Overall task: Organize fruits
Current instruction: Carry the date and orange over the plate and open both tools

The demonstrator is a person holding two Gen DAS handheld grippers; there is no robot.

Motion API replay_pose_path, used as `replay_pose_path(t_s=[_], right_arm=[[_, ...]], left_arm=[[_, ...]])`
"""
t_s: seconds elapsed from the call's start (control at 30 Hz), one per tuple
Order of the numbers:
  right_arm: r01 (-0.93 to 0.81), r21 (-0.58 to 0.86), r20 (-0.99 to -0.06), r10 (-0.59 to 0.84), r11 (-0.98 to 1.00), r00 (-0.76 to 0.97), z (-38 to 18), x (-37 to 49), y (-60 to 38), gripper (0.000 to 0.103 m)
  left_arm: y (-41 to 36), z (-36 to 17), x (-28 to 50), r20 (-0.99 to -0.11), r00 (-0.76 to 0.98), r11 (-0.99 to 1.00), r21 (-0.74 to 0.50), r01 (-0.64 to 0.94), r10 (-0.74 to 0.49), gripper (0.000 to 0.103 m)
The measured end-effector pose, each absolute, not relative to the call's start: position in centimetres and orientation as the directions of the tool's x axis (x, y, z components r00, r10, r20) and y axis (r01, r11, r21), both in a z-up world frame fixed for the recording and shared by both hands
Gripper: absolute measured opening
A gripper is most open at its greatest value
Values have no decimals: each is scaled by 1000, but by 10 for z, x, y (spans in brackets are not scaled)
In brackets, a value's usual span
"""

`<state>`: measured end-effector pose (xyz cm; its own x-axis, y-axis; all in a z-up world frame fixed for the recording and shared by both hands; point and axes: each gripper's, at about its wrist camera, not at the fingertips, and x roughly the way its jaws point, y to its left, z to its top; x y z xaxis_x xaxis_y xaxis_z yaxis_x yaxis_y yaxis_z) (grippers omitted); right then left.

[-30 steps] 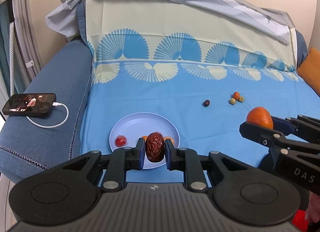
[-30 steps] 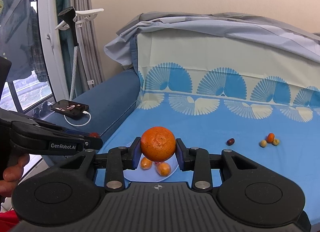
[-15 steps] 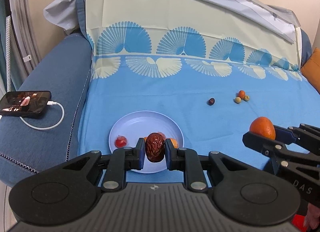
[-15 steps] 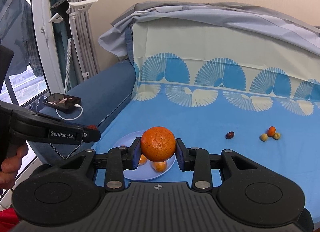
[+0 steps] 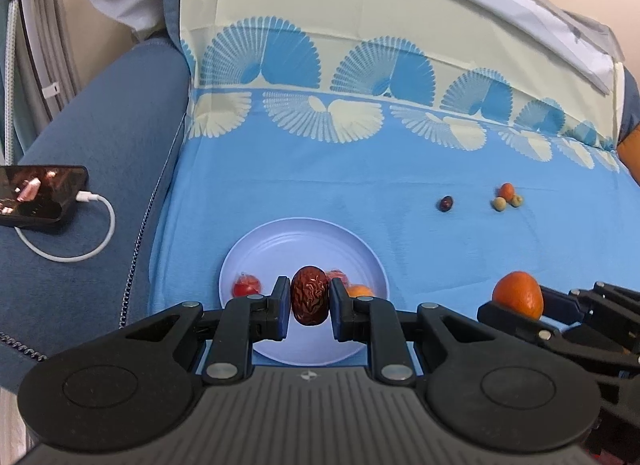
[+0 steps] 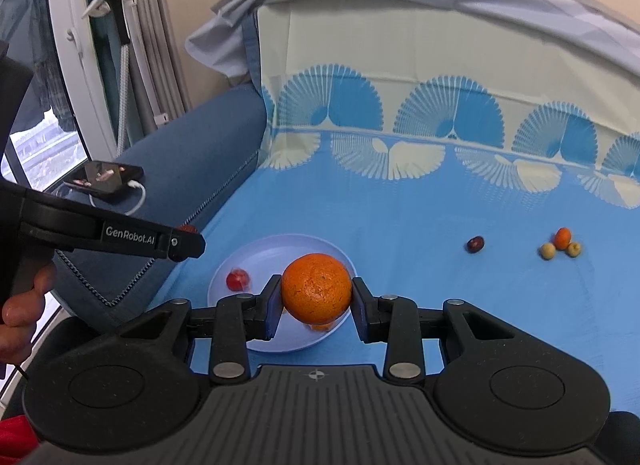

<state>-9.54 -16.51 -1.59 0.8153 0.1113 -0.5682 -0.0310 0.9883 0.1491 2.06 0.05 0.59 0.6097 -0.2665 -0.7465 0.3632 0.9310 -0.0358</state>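
While both grippers hang over the plate (image 5: 362, 243) with fruit clamped in them, the main risk is crowding. The left gripper (image 5: 309, 302) is pinched tight on a wrinkled date (image 5: 309, 301), and the right gripper (image 6: 316, 293) is closed on an orange (image 6: 316, 293), its pads pressed against the fruit's sides. The plate, lying on the blue sheet (image 5: 360, 169) of a sofa, already carries a red fruit (image 5: 246, 285) near its left rim and at least two orange or reddish pieces that sit mostly hidden behind the held date. If both are let go together, the grippers could knock each other, since they stand close side by side. The orange is round and heavy (it will likely roll), so a release from height could send it over the shallow rim or push the smaller pieces off. The sheet is soft, so the plate may tip under a hard landing. A dark fruit (image 5: 446, 203) and a small cluster (image 5: 507, 197) lie well apart to the right, not yet gathered.
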Motion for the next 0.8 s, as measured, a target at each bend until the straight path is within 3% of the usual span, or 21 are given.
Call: replay_pose_path(t_s=[0.47,0.8], right_arm=[[-113,91,-703,144,989,697,-77,-15,-139,37],[-135,25,-724,111,991,681,-112,42,-132,38]], left_arm=[[-6,-57,92,-825,527,942,-21,336,-207,22],[-13,-84,144,-841,509,943,-4,332,-182,22]])
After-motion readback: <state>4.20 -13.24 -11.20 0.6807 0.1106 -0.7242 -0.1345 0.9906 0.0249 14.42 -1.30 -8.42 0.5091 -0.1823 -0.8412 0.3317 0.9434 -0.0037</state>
